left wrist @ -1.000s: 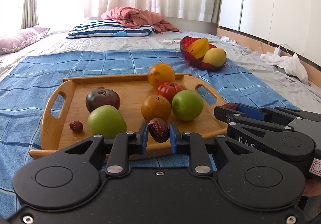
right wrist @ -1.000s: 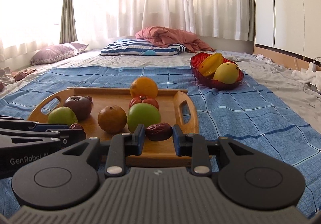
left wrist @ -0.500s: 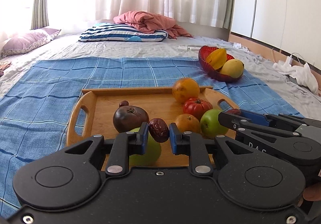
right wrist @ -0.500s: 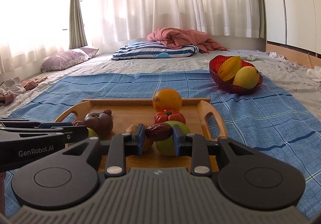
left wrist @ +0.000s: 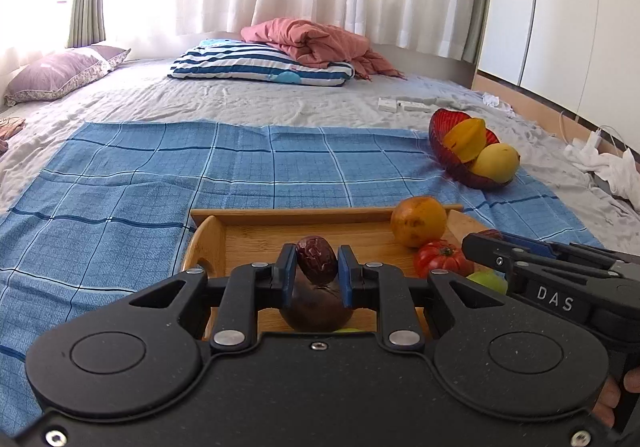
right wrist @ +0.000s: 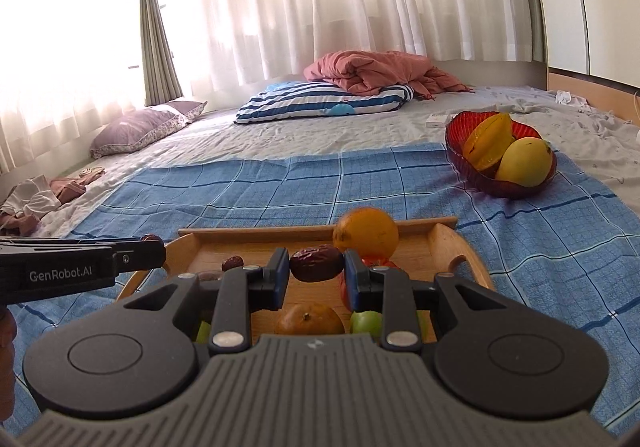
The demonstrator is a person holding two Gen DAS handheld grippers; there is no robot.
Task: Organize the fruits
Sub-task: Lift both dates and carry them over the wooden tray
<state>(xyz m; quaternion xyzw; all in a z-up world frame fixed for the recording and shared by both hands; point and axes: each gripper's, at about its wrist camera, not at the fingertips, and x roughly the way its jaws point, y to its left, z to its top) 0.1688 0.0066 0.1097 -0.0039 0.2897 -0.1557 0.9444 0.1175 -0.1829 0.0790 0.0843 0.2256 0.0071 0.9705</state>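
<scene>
We've got a dried red date in each gripper right now. The left gripper [left wrist: 316,271] has its blue-padded fingers [left wrist: 286,275] closed snug on a date [left wrist: 316,260] held upright, and it's level, pointing forward above the near-left part of the wooden tray [left wrist: 256,217]. The right gripper [right wrist: 317,275] is pinching its own date [right wrist: 316,268] sideways between nearly closed fingers [right wrist: 353,279], also level and hanging above the tray [right wrist: 444,237].

In the left view the right one pokes in from the right edge, with a bit of a hand showing at the bottom corner.

On the tray we can see an orange [right wrist: 366,233] at the far side, a red tomato [left wrist: 442,257] just in front of it, a dark purple fruit [left wrist: 316,311] under the left fingers, a green apple [right wrist: 366,322], a brownish orange fruit [right wrist: 309,319] and one loose date [right wrist: 232,262].

The tray sits on a blue checked cloth [left wrist: 160,175] on the bed. Farther off on the right is a red bowl [right wrist: 516,189] holding a starfruit [right wrist: 489,141] and a mango [right wrist: 525,162].
</scene>
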